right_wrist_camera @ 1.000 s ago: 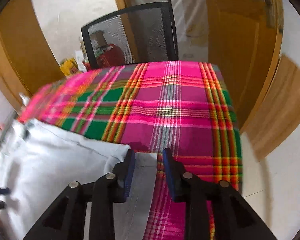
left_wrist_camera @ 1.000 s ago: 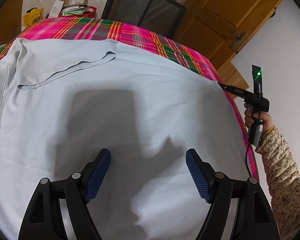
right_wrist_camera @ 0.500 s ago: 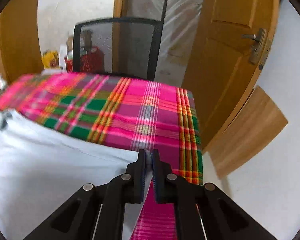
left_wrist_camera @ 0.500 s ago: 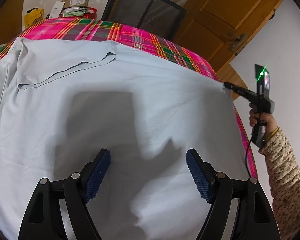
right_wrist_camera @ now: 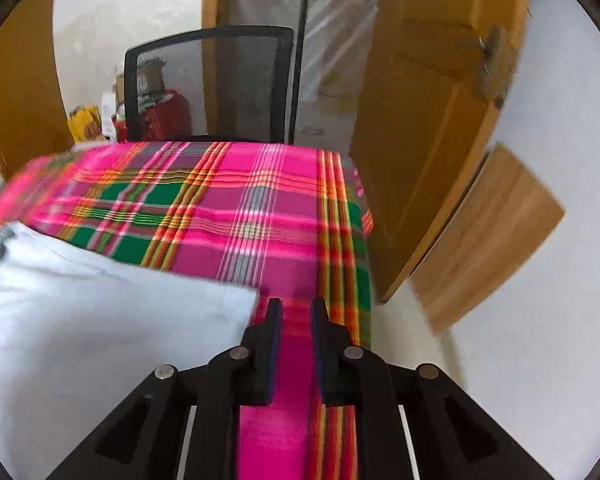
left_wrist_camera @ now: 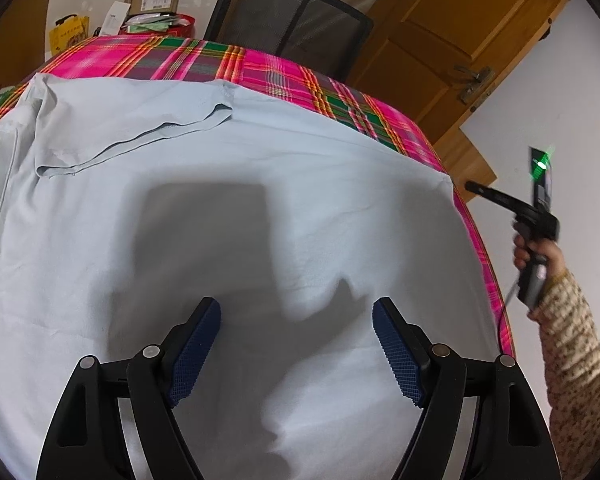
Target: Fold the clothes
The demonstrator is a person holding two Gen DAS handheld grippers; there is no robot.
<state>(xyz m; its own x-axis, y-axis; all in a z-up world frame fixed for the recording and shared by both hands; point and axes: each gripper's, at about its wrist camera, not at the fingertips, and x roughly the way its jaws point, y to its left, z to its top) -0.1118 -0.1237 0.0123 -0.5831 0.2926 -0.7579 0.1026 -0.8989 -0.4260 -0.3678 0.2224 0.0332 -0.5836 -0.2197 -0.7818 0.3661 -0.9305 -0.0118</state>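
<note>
Over the middle of the pale blue garment (left_wrist_camera: 300, 208) my left gripper (left_wrist_camera: 296, 344) tilts downward, its two blue-padded fingers (left_wrist_camera: 196, 344) spread wide with nothing between them but the cloth lying flat below. The garment covers most of the plaid tablecloth (left_wrist_camera: 268, 68), with a folded sleeve (left_wrist_camera: 140, 128) lying toward the far left corner. At the right edge of this view I see my right hand (left_wrist_camera: 536, 248), in a speckled sleeve (left_wrist_camera: 572, 352), wrapped around the handle of the other tool, held off the table's right side beyond the garment's corner. Compared with a second ago, my left gripper has not shifted, while that hand has drawn away from the corner it was at and sits higher and further out.

From my right wrist, the right gripper (right_wrist_camera: 294, 320) angles down over bare plaid cloth, just right of the garment's corner (right_wrist_camera: 244, 300). Its jaws are opening, a narrow gap between them, and nothing is between the pads; the corner lies free on the table beside the left finger. Half a second ago those pads were pinched together on that hem; a second ago they stood apart around it. A mesh chair (right_wrist_camera: 208, 88) and a wooden door (right_wrist_camera: 432, 128) stand beyond the table.
</note>
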